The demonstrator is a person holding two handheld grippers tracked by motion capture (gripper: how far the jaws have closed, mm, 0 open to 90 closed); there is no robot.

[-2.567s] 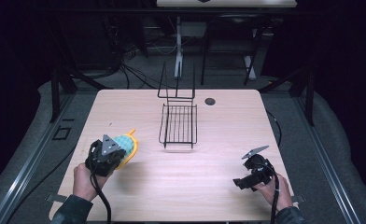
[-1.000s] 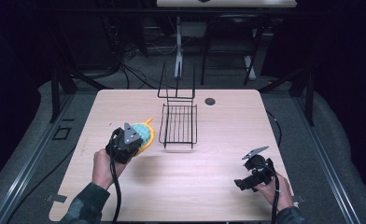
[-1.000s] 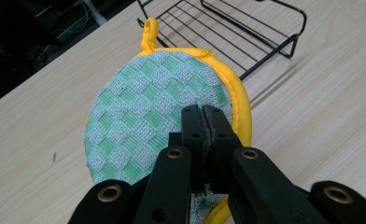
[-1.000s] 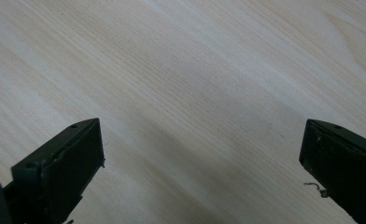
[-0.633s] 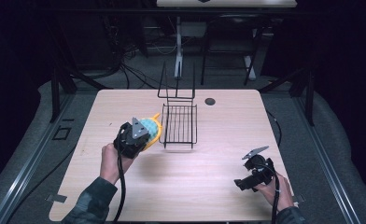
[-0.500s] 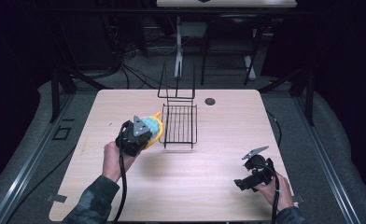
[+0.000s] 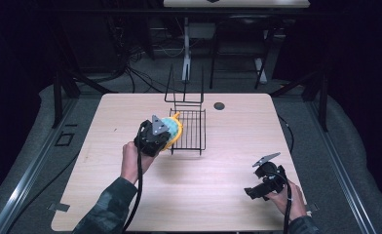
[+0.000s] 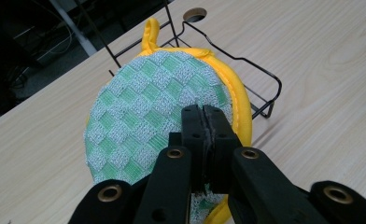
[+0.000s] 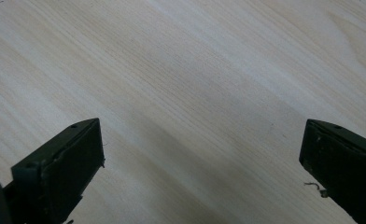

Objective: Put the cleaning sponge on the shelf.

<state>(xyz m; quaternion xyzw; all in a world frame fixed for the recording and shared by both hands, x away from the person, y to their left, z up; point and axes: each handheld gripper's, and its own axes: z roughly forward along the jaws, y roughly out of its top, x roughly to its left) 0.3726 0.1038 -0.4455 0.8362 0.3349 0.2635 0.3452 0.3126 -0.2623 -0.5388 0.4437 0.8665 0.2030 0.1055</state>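
**Pot holder carried at the wire rack**

The left gripper, held in the person's left hand, has its fingers clamped together on a round pot holder. The pot holder is green-and-white checked cloth with a yellow border and a yellow loop at its top. It is held clear of the tabletop, roughly on edge, at the left side of a black wire rack. In the left gripper view the yellow border overlaps the rack's near corner; whether cloth and wire touch cannot be told. The rack stands near the far middle of the tabletop, with a tall wire back rising behind its flat grid. A small round hole in the tabletop lies just beyond the rack to the right.

The right gripper, in the right hand, sits low at the near right corner, well apart from the rack. Its fingers stand wide apart over bare wood, with nothing between them.
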